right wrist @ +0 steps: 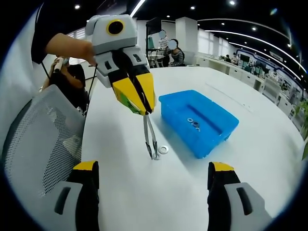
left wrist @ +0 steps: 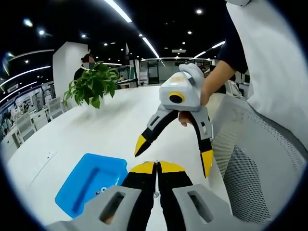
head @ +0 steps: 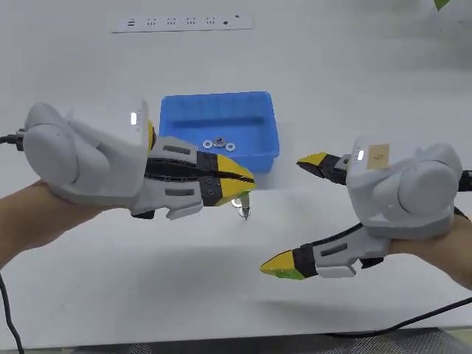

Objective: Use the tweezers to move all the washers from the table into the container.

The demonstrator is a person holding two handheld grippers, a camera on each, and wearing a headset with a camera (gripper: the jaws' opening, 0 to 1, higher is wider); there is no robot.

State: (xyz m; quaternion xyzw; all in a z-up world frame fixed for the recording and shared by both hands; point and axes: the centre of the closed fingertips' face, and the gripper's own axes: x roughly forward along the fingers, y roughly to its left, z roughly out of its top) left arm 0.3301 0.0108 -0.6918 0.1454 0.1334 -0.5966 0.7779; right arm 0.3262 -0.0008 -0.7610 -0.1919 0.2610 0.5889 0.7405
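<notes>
Pinching the tweezers (right wrist: 150, 139), left gripper (right wrist: 142, 109) fingers hold them near-upright, tips down beside a washer (right wrist: 163, 149); right gripper (right wrist: 153, 166) fingers spread.

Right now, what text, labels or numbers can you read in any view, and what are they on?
No text can be read.
On the right gripper, a tan sticker: a mark, too blurred to read.
On the far side of the table, a white strip: dark markings, too small to read.
</notes>
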